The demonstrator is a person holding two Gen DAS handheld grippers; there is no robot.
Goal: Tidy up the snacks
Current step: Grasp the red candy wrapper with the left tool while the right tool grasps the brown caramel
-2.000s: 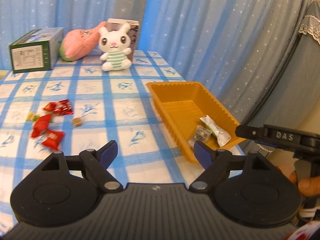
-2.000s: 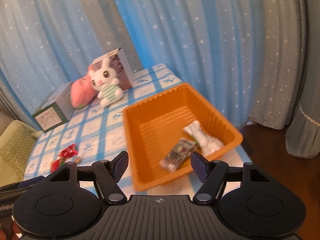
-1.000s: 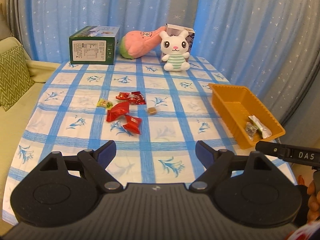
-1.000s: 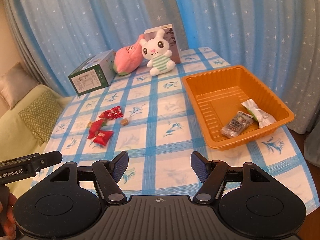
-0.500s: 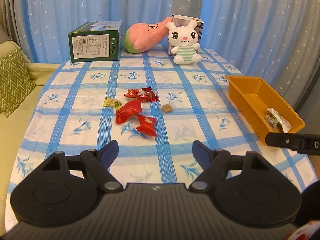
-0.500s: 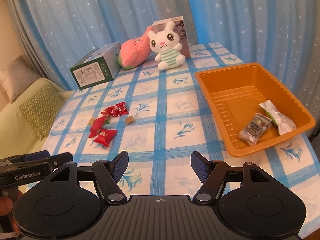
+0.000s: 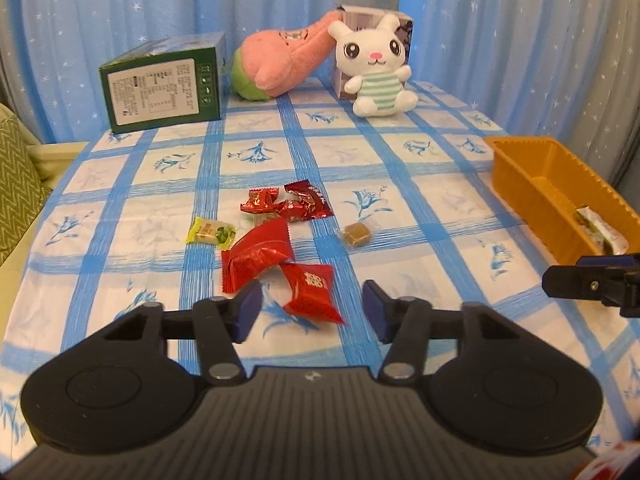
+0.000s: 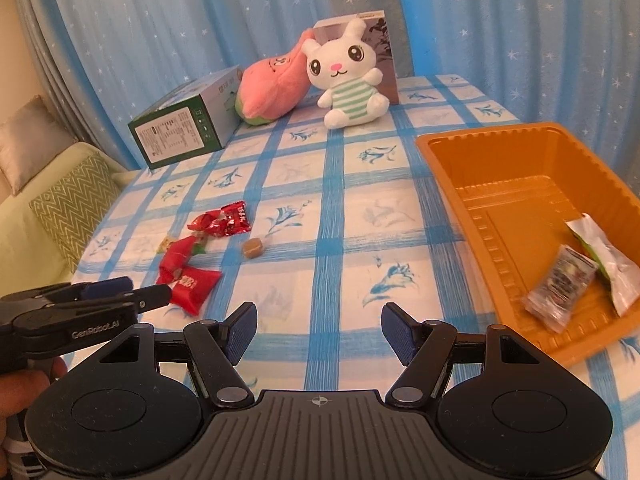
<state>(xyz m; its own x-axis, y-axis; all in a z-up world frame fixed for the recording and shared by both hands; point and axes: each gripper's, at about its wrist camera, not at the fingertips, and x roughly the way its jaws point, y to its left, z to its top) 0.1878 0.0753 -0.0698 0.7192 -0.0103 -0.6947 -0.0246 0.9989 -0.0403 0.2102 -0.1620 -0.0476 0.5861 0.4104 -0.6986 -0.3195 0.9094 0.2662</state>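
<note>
1. Left wrist view: we see the left gripper [image 7: 312, 312] with its jaws spread wide and holding nothing, low over the checked tablecloth [image 7: 420, 168]. Compared with half a second ago, the candy cluster sits much closer to the fingers.
2. We find the nearest red candy packet [image 7: 312, 292] lying on the cloth between the two blue pads [image 7: 248, 312], with no contact visible.
3. Beyond it we note a larger red wrapper [image 7: 256, 254], two small red candies [image 7: 288, 202], a yellow-green candy [image 7: 210, 232] and a brown caramel cube [image 7: 356, 234], all loose on the cloth.
4. Right wrist view: we see the right gripper [image 8: 318, 332] also spread wide and empty, above bare cloth just beside the orange tray [image 8: 500, 144]. The tray now fills more of this view than before.
5. Inside the tray we count two items: a clear-wrapped snack [image 8: 560, 284] and a white-green packet [image 8: 608, 256], side by side near the front right corner.
6. At the far edge stand a green box [image 7: 164, 84], a pink plush [image 7: 280, 60] and a white rabbit plush [image 7: 376, 68].
</note>
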